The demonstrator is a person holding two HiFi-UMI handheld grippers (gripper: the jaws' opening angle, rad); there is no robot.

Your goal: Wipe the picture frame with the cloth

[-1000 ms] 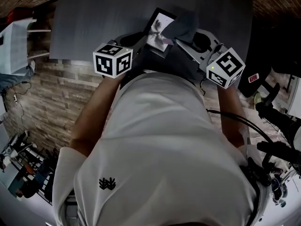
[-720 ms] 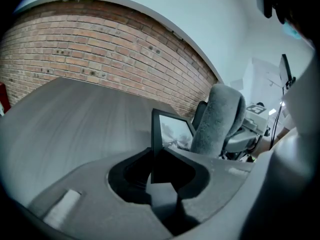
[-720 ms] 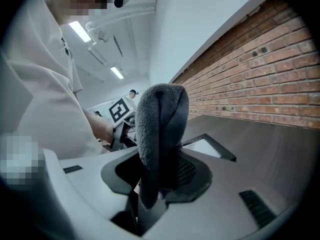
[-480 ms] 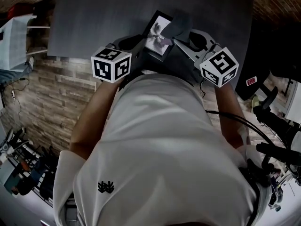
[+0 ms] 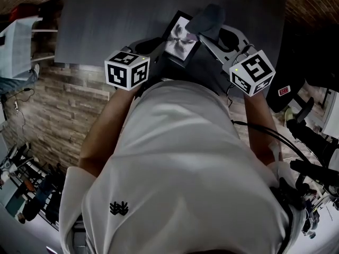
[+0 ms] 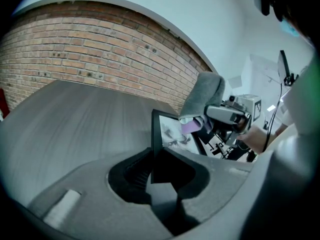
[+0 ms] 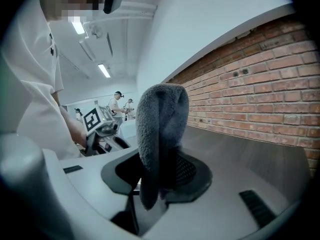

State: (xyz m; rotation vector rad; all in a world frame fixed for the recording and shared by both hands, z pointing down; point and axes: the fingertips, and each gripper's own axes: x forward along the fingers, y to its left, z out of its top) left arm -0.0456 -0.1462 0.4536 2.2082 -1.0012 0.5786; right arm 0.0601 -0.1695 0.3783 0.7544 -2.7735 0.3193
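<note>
Change: the right tool (image 7: 159, 176), closed on the cloth (image 5: 208, 20), has moved from the glass toward the 2 o'clock corner of the frame (image 5: 179, 38), so more of the picture shows.
Meaning: this stroke seems done, but other parts probably wait.
Left tool (image 6: 156, 165): clamped on the frame's near corner, at the worktop's (image 5: 106, 20) 6 o'clock side.
Hidden: the person's body covers the frame's bottom. I cannot tell if the cloth touches it.

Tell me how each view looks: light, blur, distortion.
Head view: dim, dark at the corners, yet the picture frame stays readable. Left gripper view: fisheye bows the brick wall; black vignette at the corners. Right gripper view: the cloth looms large in the centre; ceiling lights burn bright; mosaic patch at top left.
</note>
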